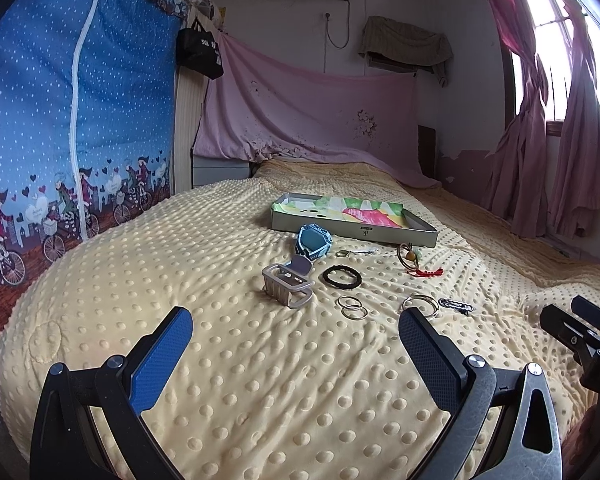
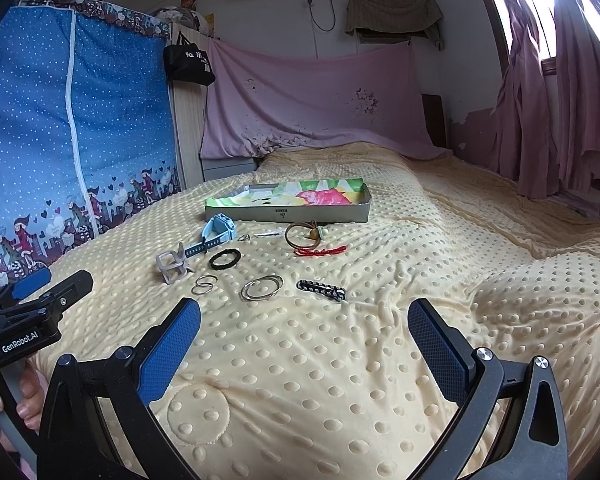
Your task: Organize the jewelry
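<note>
Two views show the same bed with a yellow dotted blanket (image 1: 260,360) and the jewelry spread on it.

In the left wrist view, the left gripper (image 1: 296,332) hangs over the blanket with its blue-padded fingers (image 1: 164,356) wide apart and nothing between them. From the middle of the picture, a grey shallow box (image 1: 356,228) with a colourful lining lies at 12 o'clock. Just before it lies a light blue watch (image 1: 314,240), and a grey hair claw clip (image 1: 286,284) stands at the end of its strap. A black hair tie (image 1: 342,276) lies to the right of the clip, and two small metal rings (image 1: 352,307) touch each other nearer to the gripper. At 2 o'clock are a brown cord bracelet (image 1: 408,258) with a red cord (image 1: 430,272), lower a pair of larger metal rings (image 1: 420,304) and a black patterned hair clip (image 1: 456,306). The right gripper (image 1: 580,332) enters at 3 o'clock; I cannot tell its fingers here.

In the right wrist view, the right gripper (image 2: 304,328) also has its fingers (image 2: 168,356) spread wide and empty. The grey shallow box (image 2: 288,212) is at 12 o'clock, the light blue watch (image 2: 220,230) and the grey hair claw clip (image 2: 172,266) at 10 o'clock. The larger metal rings (image 2: 262,288) and the black patterned hair clip (image 2: 322,290) lie just ahead of the fingertips. The left gripper (image 2: 32,292) is at 9 o'clock, held by a hand (image 2: 4,404).
</note>
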A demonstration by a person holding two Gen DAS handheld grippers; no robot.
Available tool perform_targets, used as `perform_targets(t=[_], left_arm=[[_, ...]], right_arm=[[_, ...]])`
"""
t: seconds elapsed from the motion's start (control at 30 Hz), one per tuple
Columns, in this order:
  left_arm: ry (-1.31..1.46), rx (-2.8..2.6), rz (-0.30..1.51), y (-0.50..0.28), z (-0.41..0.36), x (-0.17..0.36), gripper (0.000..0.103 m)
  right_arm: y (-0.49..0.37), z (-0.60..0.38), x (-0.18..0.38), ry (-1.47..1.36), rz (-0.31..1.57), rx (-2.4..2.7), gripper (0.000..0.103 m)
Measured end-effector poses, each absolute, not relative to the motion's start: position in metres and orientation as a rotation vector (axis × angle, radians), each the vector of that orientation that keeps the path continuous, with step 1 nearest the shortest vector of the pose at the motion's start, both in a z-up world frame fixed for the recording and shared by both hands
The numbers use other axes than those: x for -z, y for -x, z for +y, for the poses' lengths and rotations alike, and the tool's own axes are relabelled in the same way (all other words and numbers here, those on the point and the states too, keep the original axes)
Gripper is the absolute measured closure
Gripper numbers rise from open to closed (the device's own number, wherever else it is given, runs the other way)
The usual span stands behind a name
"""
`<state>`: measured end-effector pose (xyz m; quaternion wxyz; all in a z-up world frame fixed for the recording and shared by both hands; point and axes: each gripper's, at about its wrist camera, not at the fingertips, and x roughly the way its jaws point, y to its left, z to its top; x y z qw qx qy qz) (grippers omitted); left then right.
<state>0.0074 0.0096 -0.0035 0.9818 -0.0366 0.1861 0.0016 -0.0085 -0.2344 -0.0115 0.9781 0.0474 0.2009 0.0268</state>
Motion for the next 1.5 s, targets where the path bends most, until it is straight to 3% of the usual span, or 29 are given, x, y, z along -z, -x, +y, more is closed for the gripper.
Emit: perform_targets(t=[0.93,1.03,1.13,1.2,1.3,1.4,1.5], left_arm=[[0.108,0.086,0.481,-0.104,-0.003,0.003,0.0],[0.093,0.111,0.507,-0.115,-0.007,0.009,0.008],[0.095,0.128,0.539,-0.123,-0.009,0.018,0.02],[0.11,0.153,0.571,-0.127,-0.008,0.026,0.029],[0.123,0.199,0.604,-0.132,-0.01,0.033,0.044],[0.125,0.236,0.637,-0.137,-0.013,0.038,0.056],[0.129,0.267,0.677,-0.144,-0.018,0.045,0.067]], right_arm=[[-0.086,-0.249,-0.013,-0.095,0.438,-0.197,0.001],[-0.103,-0.242,-0.008,-0.068,0.451,-0.242,0.002],[-0.118,-0.237,0.001,-0.067,0.493,-0.28,0.018],[-0.127,-0.238,0.008,-0.093,0.53,-0.311,0.039],[-0.134,-0.24,0.018,-0.118,0.568,-0.336,0.06],[-0.141,-0.237,0.028,-0.125,0.614,-0.372,0.07],[-0.147,-0.23,0.035,-0.106,0.661,-0.387,0.07]])
